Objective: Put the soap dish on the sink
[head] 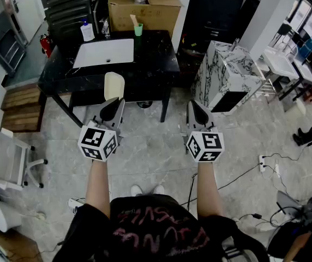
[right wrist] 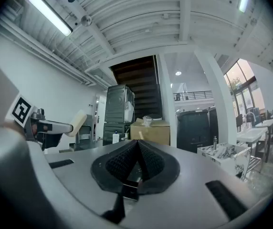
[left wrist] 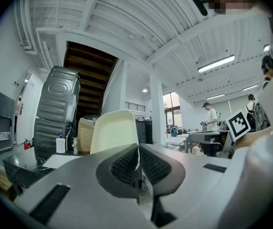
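left gripper pinched tight on the near rim of the cream soap dish, held upright in the air, short of the counter's front edge. right gripper closed, nothing in it. dish looks light, stiff, prob slick plastic, so a rim grip may pivot. sink sits twd the counter's left.

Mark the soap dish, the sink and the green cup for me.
soap dish (head: 114, 84): head view, its cream upper face.
sink (head: 99, 51): head view, bare white basin floor.
green cup (head: 138, 30): head view, its side wall.

left hand-held gripper holds a cream soap dish upright, short of the sink.
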`<state>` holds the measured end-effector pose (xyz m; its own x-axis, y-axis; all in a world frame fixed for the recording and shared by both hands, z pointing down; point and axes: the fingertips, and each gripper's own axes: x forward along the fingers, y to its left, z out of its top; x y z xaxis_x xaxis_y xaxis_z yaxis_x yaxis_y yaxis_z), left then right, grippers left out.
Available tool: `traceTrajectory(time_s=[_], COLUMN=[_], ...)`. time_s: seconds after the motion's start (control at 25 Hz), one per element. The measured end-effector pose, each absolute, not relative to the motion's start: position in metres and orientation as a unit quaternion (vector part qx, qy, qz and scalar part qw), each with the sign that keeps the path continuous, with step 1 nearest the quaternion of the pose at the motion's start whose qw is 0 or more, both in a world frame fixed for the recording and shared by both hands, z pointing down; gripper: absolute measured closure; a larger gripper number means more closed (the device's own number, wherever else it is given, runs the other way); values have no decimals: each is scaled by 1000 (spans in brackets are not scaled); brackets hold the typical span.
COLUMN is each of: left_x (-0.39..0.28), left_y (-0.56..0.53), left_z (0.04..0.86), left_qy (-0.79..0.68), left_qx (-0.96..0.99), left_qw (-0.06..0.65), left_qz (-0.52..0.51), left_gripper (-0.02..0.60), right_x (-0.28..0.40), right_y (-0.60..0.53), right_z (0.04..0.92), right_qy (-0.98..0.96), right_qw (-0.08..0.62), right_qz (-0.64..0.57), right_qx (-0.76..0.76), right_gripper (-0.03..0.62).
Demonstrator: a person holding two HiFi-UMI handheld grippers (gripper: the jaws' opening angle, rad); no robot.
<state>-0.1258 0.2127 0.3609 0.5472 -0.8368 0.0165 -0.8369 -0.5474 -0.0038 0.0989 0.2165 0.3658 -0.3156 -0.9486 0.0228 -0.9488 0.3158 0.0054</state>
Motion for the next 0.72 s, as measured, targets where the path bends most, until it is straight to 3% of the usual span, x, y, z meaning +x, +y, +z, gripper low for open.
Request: traceTrajectory(time_s=[0.72], left_x=[-138], left_y=[206], left_z=[365], left_qy=[-463], left_qx=[886], left_qw=[2], left_qz=[12], left_gripper=[557], right_x=[73], right_y=[214], right_z=[365], right_qy=[-817], right_qw=[14], right_qz=[-6], right_qx=[577], right_gripper=[583])
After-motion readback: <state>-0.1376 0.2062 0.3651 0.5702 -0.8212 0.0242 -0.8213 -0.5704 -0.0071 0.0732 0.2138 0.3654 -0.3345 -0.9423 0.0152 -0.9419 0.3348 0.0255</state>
